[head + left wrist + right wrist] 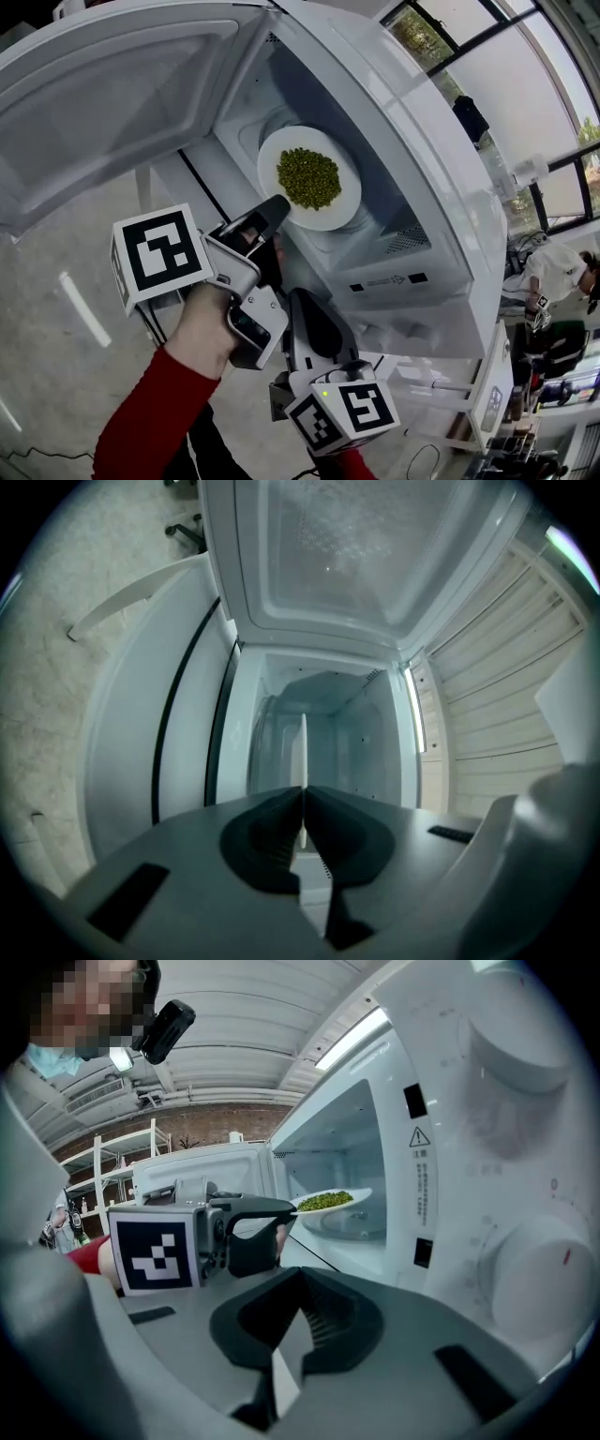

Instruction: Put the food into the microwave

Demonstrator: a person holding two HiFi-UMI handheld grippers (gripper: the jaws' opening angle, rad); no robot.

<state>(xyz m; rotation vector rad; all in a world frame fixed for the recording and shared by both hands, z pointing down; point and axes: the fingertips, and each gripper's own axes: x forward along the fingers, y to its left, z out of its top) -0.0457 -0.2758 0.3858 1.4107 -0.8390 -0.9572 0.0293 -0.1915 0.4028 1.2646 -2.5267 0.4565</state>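
Note:
A white plate (pixel 330 212) heaped with green peas (pixel 308 177) hangs inside the open microwave (pixel 441 216), just above its glass turntable (pixel 354 1226). My left gripper (pixel 277 208) is shut on the plate's near rim. In the left gripper view the plate (pixel 302 752) shows edge-on, pinched between the jaws of the left gripper (pixel 302 803), with the cavity (pixel 342 733) behind it. The right gripper view shows the plate (pixel 352 1194) and peas (pixel 325 1201) level at the cavity mouth, held by the left gripper (pixel 281 1207). My right gripper (pixel 302 302) hangs lower, in front of the microwave, shut and empty (pixel 298 1305).
The microwave door (pixel 122 94) stands swung wide open to the left of the cavity. Control knobs (pixel 539 1279) fill the panel right of the opening. A white table (pixel 187 187) bears the oven. Another person (pixel 562 272) sits at far right, by large windows.

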